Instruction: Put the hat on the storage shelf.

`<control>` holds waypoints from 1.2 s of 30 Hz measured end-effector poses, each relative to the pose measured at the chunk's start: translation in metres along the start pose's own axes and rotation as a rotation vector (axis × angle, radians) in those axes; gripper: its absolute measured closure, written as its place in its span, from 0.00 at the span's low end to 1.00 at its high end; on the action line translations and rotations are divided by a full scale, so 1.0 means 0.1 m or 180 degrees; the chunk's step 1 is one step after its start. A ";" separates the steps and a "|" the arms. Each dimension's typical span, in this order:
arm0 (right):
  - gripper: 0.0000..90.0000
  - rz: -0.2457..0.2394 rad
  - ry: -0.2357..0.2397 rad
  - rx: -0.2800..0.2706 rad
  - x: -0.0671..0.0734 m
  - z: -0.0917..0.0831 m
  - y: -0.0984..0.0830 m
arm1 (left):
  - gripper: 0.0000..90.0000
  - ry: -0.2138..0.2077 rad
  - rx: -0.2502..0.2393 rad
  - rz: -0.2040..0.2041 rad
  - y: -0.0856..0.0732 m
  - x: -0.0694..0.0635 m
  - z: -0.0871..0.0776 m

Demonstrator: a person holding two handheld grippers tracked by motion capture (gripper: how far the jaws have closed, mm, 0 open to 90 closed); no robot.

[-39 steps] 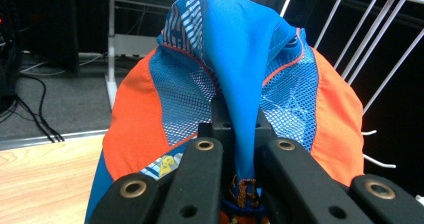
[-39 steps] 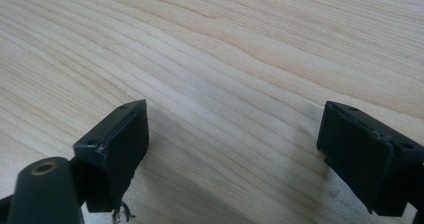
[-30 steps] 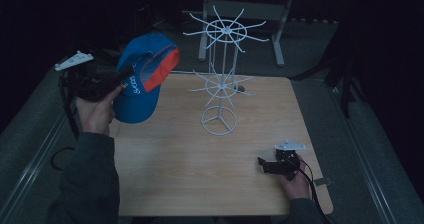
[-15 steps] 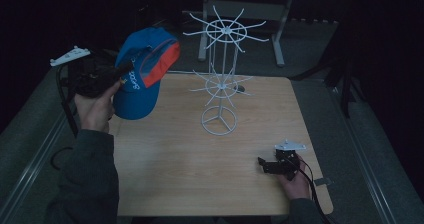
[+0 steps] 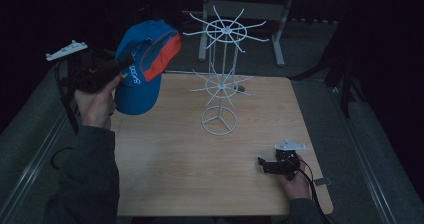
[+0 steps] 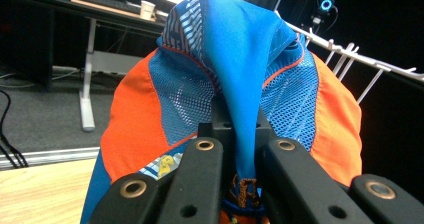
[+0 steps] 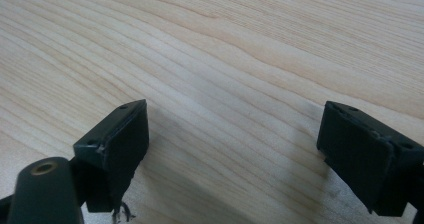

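Observation:
A blue and orange cap (image 5: 142,64) hangs in the air above the table's left rear corner, held by my left gripper (image 5: 122,64), which is shut on a fold of its blue cloth (image 6: 240,84). My left gripper (image 6: 240,139) pinches that fold between its jaws, with orange panels and mesh on both sides. A white wire display stand (image 5: 220,79) with spoked arms rises from the middle of the wooden table (image 5: 200,174), to the right of the cap. My right gripper (image 5: 265,165) rests low at the table's front right, open, with bare wood between its fingers (image 7: 125,139).
White stand arms (image 6: 360,64) show just right of the cap in the left gripper view. A metal desk frame (image 5: 240,14) stands behind the table. Grey floor and a rail (image 5: 35,154) run along the table's left side. A cable (image 5: 310,176) trails from the right gripper.
My left hand has lifted the cap slightly and carried it a little toward the stand. The right gripper has stayed still.

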State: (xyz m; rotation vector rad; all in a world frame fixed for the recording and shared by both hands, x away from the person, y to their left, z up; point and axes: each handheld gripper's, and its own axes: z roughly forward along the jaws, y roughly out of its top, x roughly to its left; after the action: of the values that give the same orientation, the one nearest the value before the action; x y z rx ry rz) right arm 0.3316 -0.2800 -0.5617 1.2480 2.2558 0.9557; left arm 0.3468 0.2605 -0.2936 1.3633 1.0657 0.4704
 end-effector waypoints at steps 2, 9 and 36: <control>0.15 -0.0004 0.0000 0.0001 0.00 0.00 0.00 | 0.99 -0.0009 -0.0022 -0.0010 0.01 0.00 0.00; 0.15 0.0000 0.0000 0.0000 0.00 0.00 0.00 | 0.99 -0.0039 -0.0089 -0.0120 0.04 -0.01 0.01; 0.15 -0.0005 0.0001 0.0002 0.00 0.00 0.00 | 0.99 -0.0212 -0.0277 -0.0238 0.15 -0.13 0.00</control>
State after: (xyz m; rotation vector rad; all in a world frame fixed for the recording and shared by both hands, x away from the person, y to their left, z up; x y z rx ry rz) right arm 0.3316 -0.2801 -0.5617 1.2463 2.2571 0.9546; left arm 0.3453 0.2532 -0.2753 1.2499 1.0265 0.4088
